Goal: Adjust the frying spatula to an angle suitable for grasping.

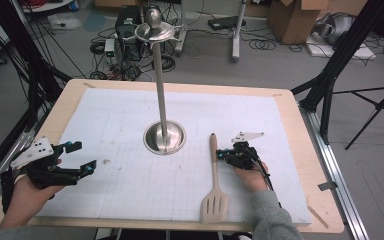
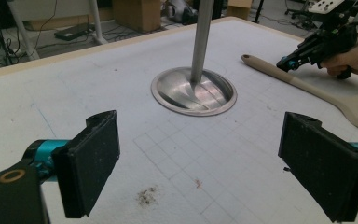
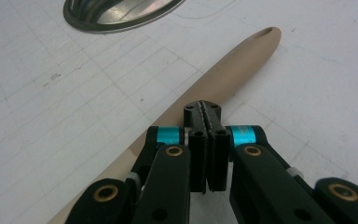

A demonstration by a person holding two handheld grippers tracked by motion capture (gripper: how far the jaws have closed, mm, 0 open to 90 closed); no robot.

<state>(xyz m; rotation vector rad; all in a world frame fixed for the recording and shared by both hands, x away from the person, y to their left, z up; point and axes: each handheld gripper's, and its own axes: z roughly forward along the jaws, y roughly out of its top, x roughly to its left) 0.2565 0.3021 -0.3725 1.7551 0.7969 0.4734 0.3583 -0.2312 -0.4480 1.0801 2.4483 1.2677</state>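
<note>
spatula (image 1: 214, 185) lies flat on the white gridded mat (image 1: 130, 190), at about five o'clock from the steel stand (image 1: 164, 136), handle tip toward twelve and slotted blade toward six near the mat's front edge. it looks light and stiff, a beige one-piece tool with a matte, slightly grippy skin, likely silicone or plastic; the blade may flex a little. the long round handle, mid-length, seems the best place to pinch, since it tapers smoothly and could roll. the right gripper (image 1: 221, 154) sits just at three o'clock of the handle, its jaws pressed together with nothing between them, hovering over the handle in the right gripper view. the left gripper (image 1: 84, 159) rests at nine o'clock, jaws spread wide and empty. the stand is polished metal, a dished base with a slim pole.
</note>
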